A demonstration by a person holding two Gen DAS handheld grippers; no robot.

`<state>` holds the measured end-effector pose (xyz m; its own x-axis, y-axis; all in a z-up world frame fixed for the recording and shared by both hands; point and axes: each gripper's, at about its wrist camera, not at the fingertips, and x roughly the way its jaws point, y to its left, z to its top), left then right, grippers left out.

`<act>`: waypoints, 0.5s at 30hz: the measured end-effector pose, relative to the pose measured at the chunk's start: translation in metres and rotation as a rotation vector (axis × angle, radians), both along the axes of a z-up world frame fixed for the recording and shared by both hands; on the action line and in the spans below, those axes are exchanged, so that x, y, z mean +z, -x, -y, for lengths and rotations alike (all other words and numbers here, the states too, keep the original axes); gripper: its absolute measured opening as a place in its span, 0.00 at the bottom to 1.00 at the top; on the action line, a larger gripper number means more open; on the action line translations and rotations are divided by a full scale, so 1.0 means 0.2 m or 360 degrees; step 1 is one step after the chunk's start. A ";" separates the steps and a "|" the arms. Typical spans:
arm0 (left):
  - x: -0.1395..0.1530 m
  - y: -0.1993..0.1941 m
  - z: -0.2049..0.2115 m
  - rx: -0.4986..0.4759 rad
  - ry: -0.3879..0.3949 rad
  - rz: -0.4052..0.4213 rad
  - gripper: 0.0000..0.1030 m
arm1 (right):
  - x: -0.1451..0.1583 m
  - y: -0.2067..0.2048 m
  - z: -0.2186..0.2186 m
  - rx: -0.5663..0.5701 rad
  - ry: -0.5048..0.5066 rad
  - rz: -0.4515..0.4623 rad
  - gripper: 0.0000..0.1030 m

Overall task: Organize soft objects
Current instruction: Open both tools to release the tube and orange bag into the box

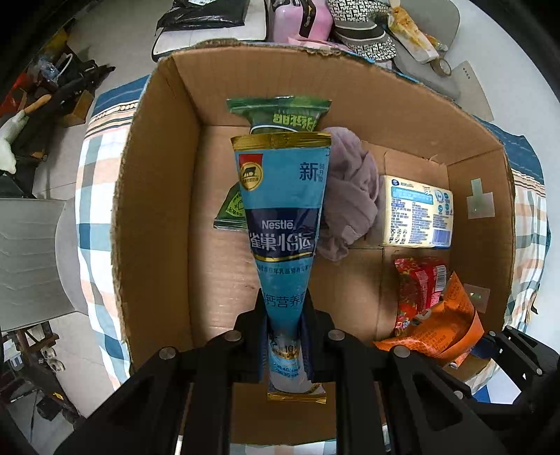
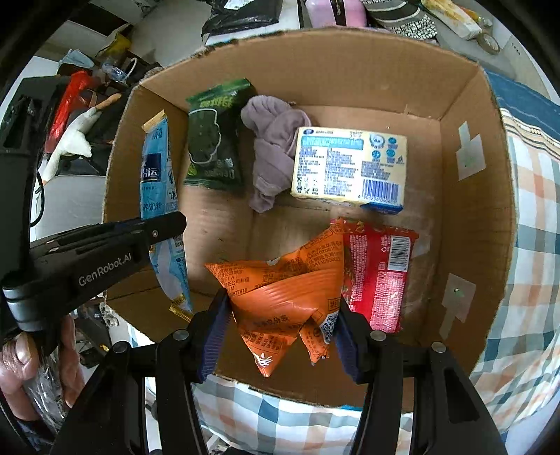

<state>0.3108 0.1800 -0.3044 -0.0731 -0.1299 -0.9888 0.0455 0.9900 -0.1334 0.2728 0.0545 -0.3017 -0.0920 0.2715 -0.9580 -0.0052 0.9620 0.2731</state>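
Observation:
My left gripper [image 1: 285, 336] is shut on a blue Nestle milk powder pouch [image 1: 281, 217] and holds it above the left side of an open cardboard box [image 1: 157, 196]. The pouch also shows in the right wrist view [image 2: 157, 196], with the left gripper [image 2: 105, 252] clamped on it. My right gripper [image 2: 281, 315] is shut on a crumpled orange snack bag [image 2: 280, 290] over the box's near edge. On the box floor lie a green packet [image 2: 213, 140], a lilac cloth [image 2: 273, 147], a yellow tissue pack [image 2: 350, 168] and a red packet [image 2: 378, 276].
The box [image 2: 472, 196] sits on a checked cloth [image 2: 525, 245]. Behind it are a pink case [image 1: 301, 17], patterned hats [image 1: 364, 31] and a black bag [image 1: 203, 14]. Clutter and a white goose toy [image 2: 73, 140] lie on the left.

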 end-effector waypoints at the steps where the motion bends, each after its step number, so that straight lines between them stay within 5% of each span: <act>1: 0.00 0.00 0.00 -0.0002 -0.0003 0.0001 0.13 | -0.01 0.00 0.00 0.0000 -0.0001 -0.0005 0.57; 11: -0.01 0.02 0.01 0.0003 -0.0092 0.0001 0.23 | -0.08 -0.02 0.00 -0.0005 -0.0021 -0.0045 0.65; 15: 0.02 0.05 0.01 0.0010 -0.0130 0.0023 0.29 | -0.05 0.00 0.01 0.0009 0.0041 -0.0011 0.77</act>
